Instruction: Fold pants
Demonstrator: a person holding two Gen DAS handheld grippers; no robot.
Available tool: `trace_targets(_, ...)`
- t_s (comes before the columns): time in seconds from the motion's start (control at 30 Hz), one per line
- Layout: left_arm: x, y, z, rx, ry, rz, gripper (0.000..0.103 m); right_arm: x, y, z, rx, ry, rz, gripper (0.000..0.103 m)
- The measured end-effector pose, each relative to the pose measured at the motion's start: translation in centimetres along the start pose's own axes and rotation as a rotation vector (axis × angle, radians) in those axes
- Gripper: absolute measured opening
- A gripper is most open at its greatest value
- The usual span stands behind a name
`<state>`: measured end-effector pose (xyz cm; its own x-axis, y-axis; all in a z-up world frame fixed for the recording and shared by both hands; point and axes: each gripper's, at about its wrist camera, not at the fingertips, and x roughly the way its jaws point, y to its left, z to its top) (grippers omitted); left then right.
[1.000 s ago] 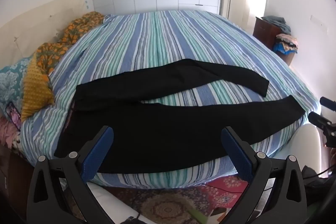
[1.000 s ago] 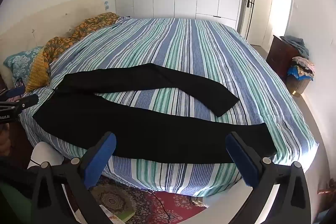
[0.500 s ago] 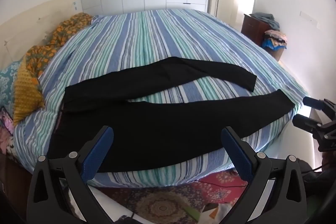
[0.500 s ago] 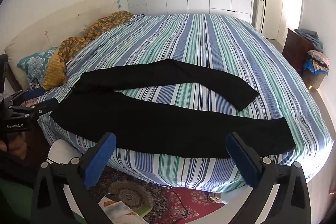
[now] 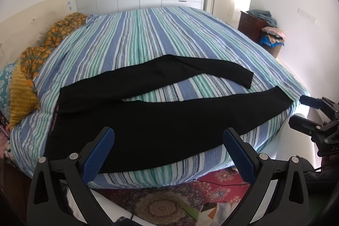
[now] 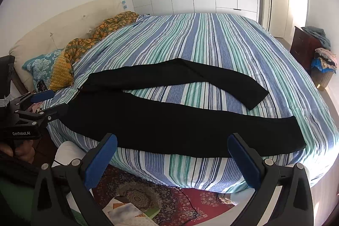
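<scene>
Black pants [image 5: 161, 126] lie spread flat on the striped bed cover [image 5: 148, 39], waist at the left, both legs running right. The far leg [image 6: 211, 79] bends away from the near leg [image 6: 233, 132], which follows the bed's front edge. My left gripper [image 5: 168, 137] hovers open before the front edge, near the waist half, holding nothing. My right gripper [image 6: 172, 141] is also open and empty, in front of the near leg. Each gripper shows in the other's view: the right gripper [image 5: 311, 113] by the leg cuff, the left gripper [image 6: 46, 103] by the waist.
An orange patterned blanket [image 6: 89, 46] and pillows [image 6: 42, 65] lie along the headboard at left. A dark dresser [image 5: 252, 24] piled with clothes stands at the right wall. A red rug [image 6: 169, 200] and papers [image 6: 125, 211] cover the floor below the bed's front edge.
Both wrist views have shifted slightly in front of the bed, and each gripper shows further into the other's view. The pants lie as before. Both grippers stay open.
</scene>
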<state>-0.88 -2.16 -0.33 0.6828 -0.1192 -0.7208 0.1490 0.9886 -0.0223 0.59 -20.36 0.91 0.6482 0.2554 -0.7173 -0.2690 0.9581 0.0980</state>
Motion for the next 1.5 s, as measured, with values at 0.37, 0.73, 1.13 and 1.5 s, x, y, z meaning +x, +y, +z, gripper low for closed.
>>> trace_targets(0.37, 0.3, 0.0, -0.1, -0.002, 0.012, -0.008, 0.102, 0.6, -0.2, -0.2, 0.005, 0.019, 0.005, 0.103)
trace_targets(0.73, 0.5, 0.2, -0.2, -0.009, 0.021, -0.012, 0.102, 1.3, -0.3, -0.5, 0.016, 0.038, 0.006, 0.103)
trace_targets(1.13, 0.6, 0.1, -0.3, -0.009, 0.022, -0.013, 0.102, 1.6, -0.3, -0.7, 0.018, 0.05, 0.005, 0.103)
trace_targets(1.5, 0.7, 0.0, -0.5, -0.009, 0.024, -0.014, 0.102, 1.7, -0.3, -0.8, 0.021, 0.053, 0.003, 0.103)
